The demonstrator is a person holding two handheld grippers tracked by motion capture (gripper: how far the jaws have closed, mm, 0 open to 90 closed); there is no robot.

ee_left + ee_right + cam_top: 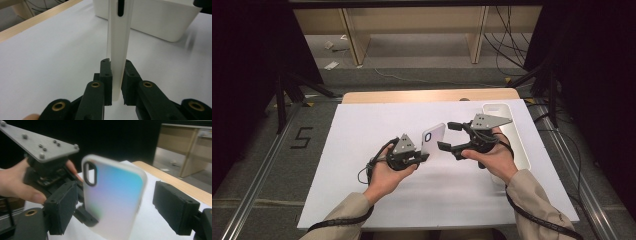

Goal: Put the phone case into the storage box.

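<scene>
The left tongs (424, 156) pinch the phone case (432, 138) by one edge, lifted above the surface (362, 150), while the right tongs (451, 137) stand wide around it, seemingly without touching.

Between the spread jaws of the right gripper (451, 139) stands the phone case (432, 138), clamped at its lower end by the left gripper (424, 156), so that gap is taken. Just behind and beside the right gripper the white bin (519, 150) blocks the way. To the left of the left gripper the white sheet (357, 150) lies bare.
</scene>
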